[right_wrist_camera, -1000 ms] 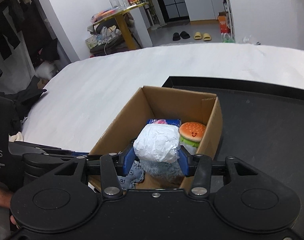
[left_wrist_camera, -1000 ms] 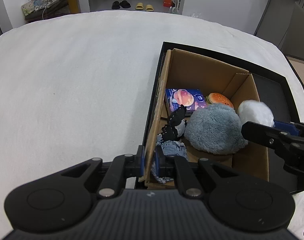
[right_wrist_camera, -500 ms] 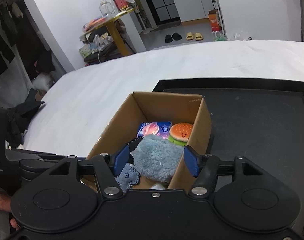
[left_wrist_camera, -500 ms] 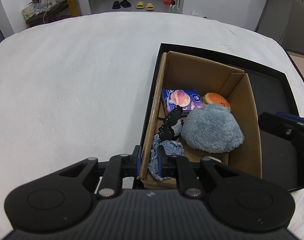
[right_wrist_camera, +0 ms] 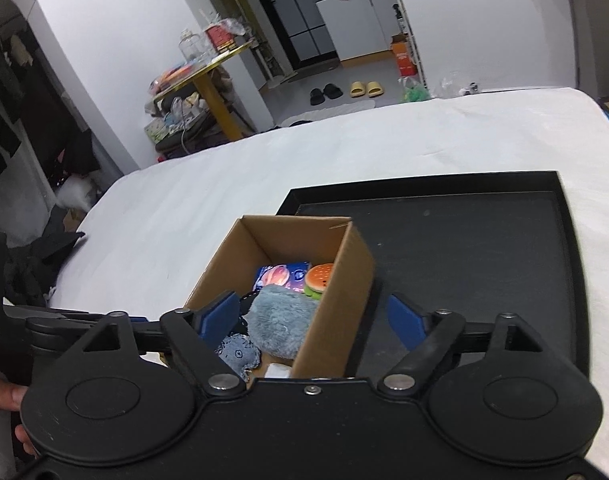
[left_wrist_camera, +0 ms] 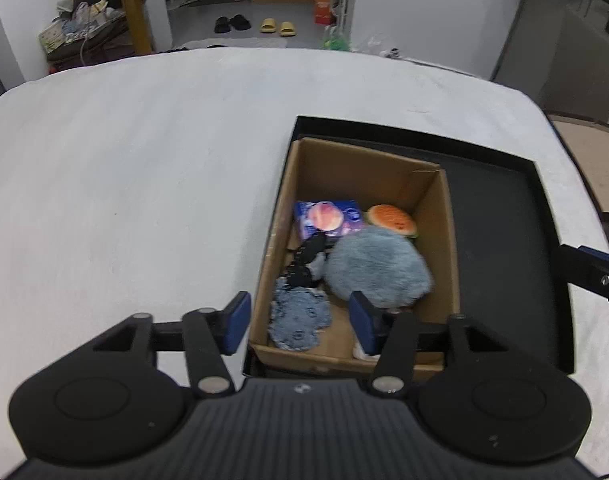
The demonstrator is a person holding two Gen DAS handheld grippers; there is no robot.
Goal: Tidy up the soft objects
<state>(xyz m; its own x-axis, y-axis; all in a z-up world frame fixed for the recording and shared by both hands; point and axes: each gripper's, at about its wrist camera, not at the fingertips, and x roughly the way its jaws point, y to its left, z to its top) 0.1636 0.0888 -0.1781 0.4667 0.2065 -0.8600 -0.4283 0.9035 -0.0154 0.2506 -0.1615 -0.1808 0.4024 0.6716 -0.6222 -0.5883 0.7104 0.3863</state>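
An open cardboard box (left_wrist_camera: 448,240) (right_wrist_camera: 336,296) stands in the left part of a black tray (left_wrist_camera: 504,248) (right_wrist_camera: 464,248). Inside lie a grey-blue fluffy plush (left_wrist_camera: 378,268) (right_wrist_camera: 282,320), a burger plush (left_wrist_camera: 392,220) (right_wrist_camera: 319,278), a blue packet (left_wrist_camera: 328,218) (right_wrist_camera: 278,276), a blue patterned cloth (left_wrist_camera: 300,316) (right_wrist_camera: 236,354), a black-and-white item (left_wrist_camera: 306,258) and a white bundle (right_wrist_camera: 278,370) at the near wall. My left gripper (left_wrist_camera: 300,322) is open and empty above the box's near left corner. My right gripper (right_wrist_camera: 312,318) is open and empty over the box's near end.
The tray sits on a white bed (left_wrist_camera: 124,184). A yellow table (right_wrist_camera: 208,80) with clutter, slippers (left_wrist_camera: 278,26) on the floor and a brown board (left_wrist_camera: 588,160) lie beyond the bed's edges. The right gripper's finger (left_wrist_camera: 588,270) shows at the right of the left wrist view.
My right gripper let the white bundle go into the box and drew back. My left gripper let go of the blue cloth, opened and pulled up and back.
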